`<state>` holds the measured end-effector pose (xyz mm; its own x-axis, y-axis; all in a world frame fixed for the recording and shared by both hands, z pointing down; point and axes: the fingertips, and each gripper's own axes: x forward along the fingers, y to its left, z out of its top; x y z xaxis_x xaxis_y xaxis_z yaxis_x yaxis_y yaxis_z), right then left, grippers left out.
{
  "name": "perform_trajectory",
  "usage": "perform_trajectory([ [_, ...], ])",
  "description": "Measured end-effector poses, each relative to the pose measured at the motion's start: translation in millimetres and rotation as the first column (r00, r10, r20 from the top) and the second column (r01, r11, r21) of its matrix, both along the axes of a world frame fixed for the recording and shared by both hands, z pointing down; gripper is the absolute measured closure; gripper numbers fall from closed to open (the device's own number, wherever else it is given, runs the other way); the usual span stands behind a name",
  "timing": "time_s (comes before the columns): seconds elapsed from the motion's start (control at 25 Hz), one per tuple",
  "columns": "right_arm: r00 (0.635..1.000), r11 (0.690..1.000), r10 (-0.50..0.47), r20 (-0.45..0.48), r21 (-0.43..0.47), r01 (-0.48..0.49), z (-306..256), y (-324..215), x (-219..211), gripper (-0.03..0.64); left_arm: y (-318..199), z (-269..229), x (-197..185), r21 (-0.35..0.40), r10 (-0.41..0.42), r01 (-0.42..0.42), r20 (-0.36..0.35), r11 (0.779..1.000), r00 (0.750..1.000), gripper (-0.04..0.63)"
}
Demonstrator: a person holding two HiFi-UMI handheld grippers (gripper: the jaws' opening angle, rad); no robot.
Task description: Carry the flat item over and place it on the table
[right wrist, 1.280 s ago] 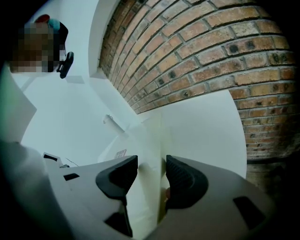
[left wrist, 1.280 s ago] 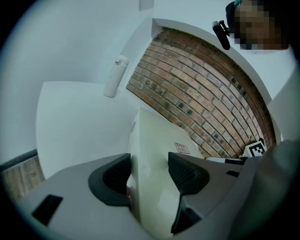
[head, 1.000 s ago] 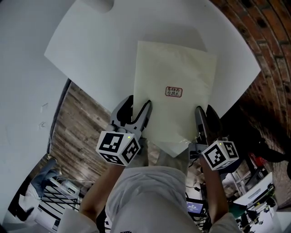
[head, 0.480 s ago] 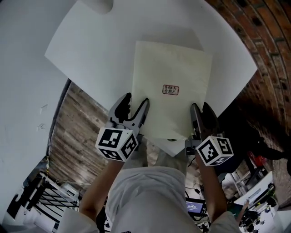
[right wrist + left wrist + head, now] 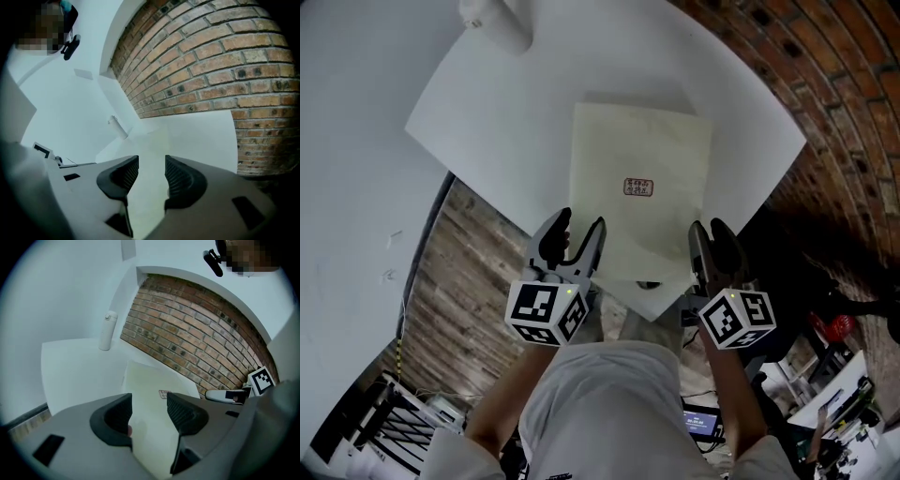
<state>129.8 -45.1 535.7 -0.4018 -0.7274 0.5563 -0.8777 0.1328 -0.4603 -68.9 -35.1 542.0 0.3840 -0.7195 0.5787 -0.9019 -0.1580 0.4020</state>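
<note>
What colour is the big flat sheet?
The flat sheet is pale cream, with a small red-framed label; clearest in the head view.

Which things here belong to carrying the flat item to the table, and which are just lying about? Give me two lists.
For the job:
flat item, cream with a red label, lying on the table
table, white

Just lying about:
white bottle, upright at the table's far edge
black wire rack, down on the floor
</note>
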Motion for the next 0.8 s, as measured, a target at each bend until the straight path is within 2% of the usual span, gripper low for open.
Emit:
perform_trajectory([
  [0.28,1.000,0.996,-0.018,-0.026,0.087,0.020,-52.5,9.4,-3.6,0.442,15.4,-49.4,17.6,0.054,0.055,-0.055,0.000,0.997,0.998,0.520],
  [0.52,0.997,0.983,-0.054,-0.061,0.170,0.063,-95.6,23.2,-10.9,0.446,25.7,-100.3,26.3,0.124,0.082,-0.077,-0.032,0.989,0.996,0.534],
  [0.8,0.984,0.945,-0.118,-0.130,0.288,0.152,-151.9,43.6,-33.4,0.446,39.8,-152.9,33.9,0.226,0.172,-0.167,-0.003,0.960,0.985,0.538],
])
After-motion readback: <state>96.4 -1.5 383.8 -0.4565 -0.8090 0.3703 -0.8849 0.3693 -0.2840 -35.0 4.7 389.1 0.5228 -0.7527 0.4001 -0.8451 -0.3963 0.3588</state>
